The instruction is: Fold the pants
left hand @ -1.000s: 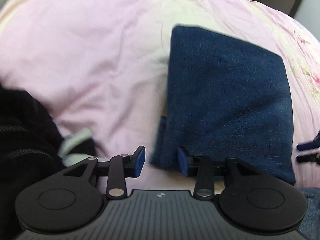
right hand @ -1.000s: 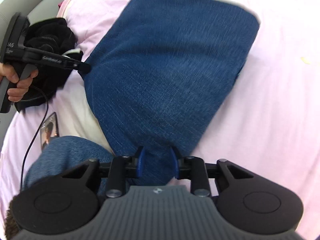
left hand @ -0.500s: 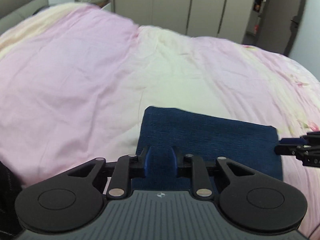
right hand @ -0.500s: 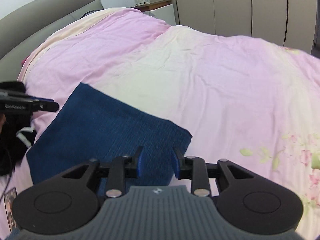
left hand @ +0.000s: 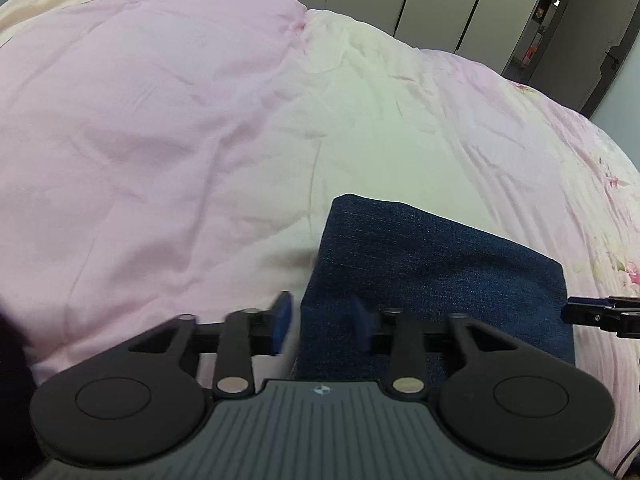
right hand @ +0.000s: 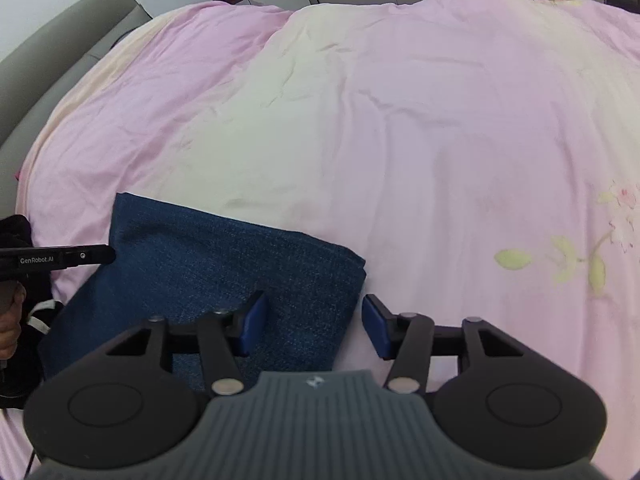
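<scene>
Lying on the pink and cream duvet (right hand: 400,120), the folded blue denim pants (right hand: 224,264) form a flat rectangle near the bed's near edge, with both grippers at their near corners. At the far left of the right wrist view, a hand (right hand: 10,320) holds the left gripper's handle, and its dark finger reaches to the pants' left edge. The left gripper (left hand: 320,322) has just been opening: its jaws stand wide, the left pad over the duvet, the right pad over the denim, with the pants' left near corner between them and no pad visibly pressing the cloth. To the right, the right gripper (right hand: 314,326) has also just been opening; its jaws are moderately apart, straddling the pants' right near corner, left pad over denim, right pad over pink bedding, gripping nothing. Beyond the bed stand a grey headboard (right hand: 52,60) at far left and pale wardrobe doors (left hand: 440,4).
</scene>
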Demonstrator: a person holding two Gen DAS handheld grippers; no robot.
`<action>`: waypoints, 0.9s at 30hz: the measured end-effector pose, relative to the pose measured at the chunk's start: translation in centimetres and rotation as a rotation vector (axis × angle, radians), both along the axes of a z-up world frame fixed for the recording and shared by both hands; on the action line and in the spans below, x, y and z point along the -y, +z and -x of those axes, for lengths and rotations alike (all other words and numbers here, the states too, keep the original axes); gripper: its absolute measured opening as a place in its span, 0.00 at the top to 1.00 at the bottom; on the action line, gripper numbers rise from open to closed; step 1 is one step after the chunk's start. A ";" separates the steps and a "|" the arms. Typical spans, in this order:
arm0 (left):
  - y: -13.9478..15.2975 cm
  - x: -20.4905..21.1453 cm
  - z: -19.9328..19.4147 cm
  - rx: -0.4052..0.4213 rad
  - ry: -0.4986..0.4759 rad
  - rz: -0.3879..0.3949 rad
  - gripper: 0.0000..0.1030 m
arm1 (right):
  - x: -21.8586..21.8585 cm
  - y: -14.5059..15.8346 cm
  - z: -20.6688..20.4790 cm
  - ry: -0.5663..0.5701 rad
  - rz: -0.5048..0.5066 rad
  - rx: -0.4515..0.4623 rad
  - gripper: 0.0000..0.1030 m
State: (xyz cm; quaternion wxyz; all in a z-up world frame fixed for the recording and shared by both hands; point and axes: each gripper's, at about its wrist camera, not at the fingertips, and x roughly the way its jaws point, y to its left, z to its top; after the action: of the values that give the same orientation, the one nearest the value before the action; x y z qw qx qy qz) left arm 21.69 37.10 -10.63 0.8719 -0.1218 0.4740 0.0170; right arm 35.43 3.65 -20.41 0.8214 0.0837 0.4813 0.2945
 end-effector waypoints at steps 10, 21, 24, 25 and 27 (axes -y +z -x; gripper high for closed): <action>-3.7 -4.4 3.0 -0.182 0.008 0.316 0.13 | 4.6 -3.2 6.1 -0.107 -0.316 -0.297 0.40; -8.2 -5.1 1.2 -0.225 -0.033 0.486 0.00 | 3.0 -6.9 6.6 -0.154 -0.418 -0.414 0.45; -8.4 -4.1 0.6 -0.213 -0.052 0.472 0.00 | 2.1 -7.6 6.1 -0.161 -0.454 -0.422 0.47; -8.4 -3.8 0.5 -0.208 -0.059 0.462 0.00 | 2.0 -7.9 6.0 -0.161 -0.463 -0.424 0.47; -8.2 -3.5 0.4 -0.198 -0.076 0.451 0.00 | 1.5 -8.0 5.7 -0.160 -0.471 -0.423 0.50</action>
State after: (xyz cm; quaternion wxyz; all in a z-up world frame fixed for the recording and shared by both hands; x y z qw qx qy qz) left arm 21.28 40.63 -18.79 0.7719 -0.2929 0.5534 -0.1101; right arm 29.71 2.13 -28.46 0.6818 0.3683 0.5516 0.3086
